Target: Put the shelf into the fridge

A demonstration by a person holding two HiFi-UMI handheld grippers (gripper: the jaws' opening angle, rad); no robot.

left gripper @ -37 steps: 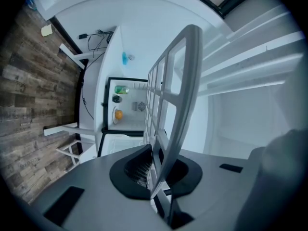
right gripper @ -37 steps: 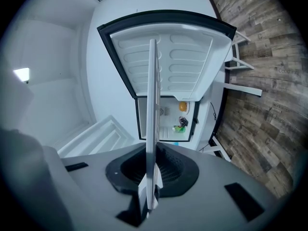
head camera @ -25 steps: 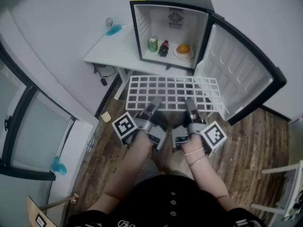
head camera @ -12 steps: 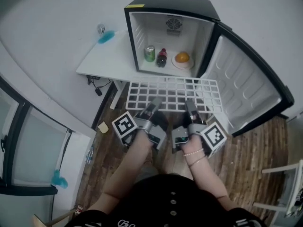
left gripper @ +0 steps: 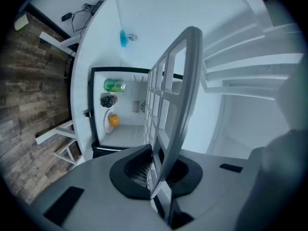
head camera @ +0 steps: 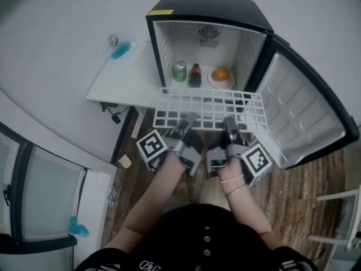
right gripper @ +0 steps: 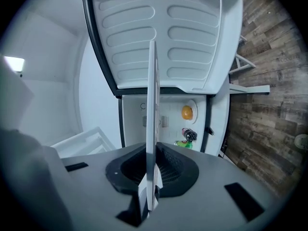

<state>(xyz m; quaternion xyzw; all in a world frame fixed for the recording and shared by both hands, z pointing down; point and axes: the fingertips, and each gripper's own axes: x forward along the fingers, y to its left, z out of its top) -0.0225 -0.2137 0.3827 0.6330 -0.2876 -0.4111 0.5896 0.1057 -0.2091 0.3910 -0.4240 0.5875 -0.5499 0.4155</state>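
Observation:
A white wire shelf is held flat in front of the open mini fridge, its far edge at the fridge's opening. My left gripper is shut on the shelf's near edge at the left, and my right gripper is shut on the same edge at the right. In the left gripper view the shelf runs edge-on between the pads. The right gripper view shows the shelf as a thin upright strip between the jaws. The fridge floor holds a green can, a dark bottle and an orange on a plate.
The fridge door hangs open to the right, close to the shelf's right end. The fridge stands on a white table with a blue-tipped object at its back. Wooden floor lies below, with cables under the table.
The shelf and both grippers have moved forward toward the fridge; its far edge now reaches the opening. Both grips are unchanged.

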